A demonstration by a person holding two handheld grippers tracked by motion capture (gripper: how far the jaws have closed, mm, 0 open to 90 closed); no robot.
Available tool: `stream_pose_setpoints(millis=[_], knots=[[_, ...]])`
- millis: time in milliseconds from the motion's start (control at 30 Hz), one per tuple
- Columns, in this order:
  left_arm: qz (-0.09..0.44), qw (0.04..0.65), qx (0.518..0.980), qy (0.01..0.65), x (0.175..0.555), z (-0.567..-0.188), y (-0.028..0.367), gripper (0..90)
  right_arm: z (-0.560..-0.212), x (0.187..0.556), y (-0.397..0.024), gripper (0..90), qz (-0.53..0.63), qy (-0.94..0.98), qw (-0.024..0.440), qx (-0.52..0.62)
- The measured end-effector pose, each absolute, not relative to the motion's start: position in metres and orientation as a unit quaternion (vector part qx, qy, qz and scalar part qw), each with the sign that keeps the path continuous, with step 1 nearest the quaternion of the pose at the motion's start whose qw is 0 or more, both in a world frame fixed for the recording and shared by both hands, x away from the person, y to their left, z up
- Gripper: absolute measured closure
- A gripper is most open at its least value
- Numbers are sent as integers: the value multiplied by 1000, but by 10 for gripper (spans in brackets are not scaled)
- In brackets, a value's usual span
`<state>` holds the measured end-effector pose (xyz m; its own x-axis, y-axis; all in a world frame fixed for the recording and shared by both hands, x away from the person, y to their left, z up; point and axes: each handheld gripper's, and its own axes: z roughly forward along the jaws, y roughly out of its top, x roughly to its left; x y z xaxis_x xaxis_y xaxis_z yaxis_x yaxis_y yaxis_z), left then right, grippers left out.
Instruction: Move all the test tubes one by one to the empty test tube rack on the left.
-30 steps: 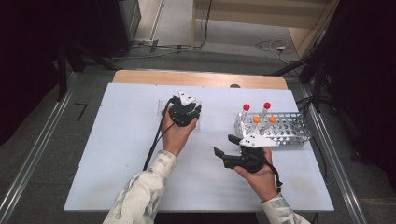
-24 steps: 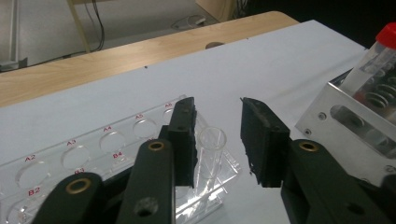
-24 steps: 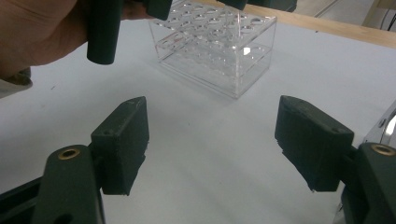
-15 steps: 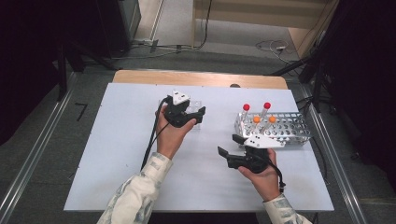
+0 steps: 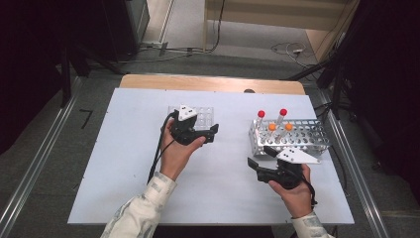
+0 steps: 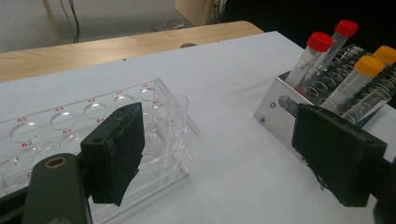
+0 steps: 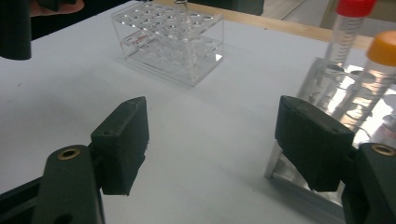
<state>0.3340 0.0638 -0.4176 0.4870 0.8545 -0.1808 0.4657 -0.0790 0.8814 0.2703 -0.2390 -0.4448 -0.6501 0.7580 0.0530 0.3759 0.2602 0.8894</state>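
Note:
A clear acrylic rack [image 5: 198,114] [image 6: 60,126] [image 7: 170,39] stands mid-table with an uncapped clear tube [image 6: 177,122] upright in its end hole. My left gripper [image 5: 214,133] [image 6: 224,154] hovers just in front of that rack. Its jaws have just been opening and nothing lies between them. To the right, a metal rack [image 5: 309,141] [image 6: 273,105] holds two red-capped tubes [image 5: 261,115] [image 6: 320,43] and two orange-capped tubes [image 5: 272,127] [image 6: 370,66]. My right gripper [image 5: 253,164] [image 7: 217,140] is open and empty in front of the metal rack's left end, pointing left.
A wooden strip [image 5: 208,83] runs along the white table's far edge. Metal rails [image 5: 37,168] flank the table on both sides. Bare white tabletop [image 5: 124,163] lies left of and in front of my hands.
My left gripper's jaws opened and it drew back from the clear rack toward the person, leaving the clear tube standing there. My right gripper shifted slightly right, still open.

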Motion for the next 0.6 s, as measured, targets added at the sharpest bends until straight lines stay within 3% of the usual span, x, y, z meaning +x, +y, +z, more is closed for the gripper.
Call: stream_pose_setpoints(millis=[367,600], knots=[[201,498,706,461,323,-414,64,152,-450,278,-255,238,471,762,207,393],[194,497,710,459,321,-416,62,145,-454,287,-255,174,460,756,230,406]])
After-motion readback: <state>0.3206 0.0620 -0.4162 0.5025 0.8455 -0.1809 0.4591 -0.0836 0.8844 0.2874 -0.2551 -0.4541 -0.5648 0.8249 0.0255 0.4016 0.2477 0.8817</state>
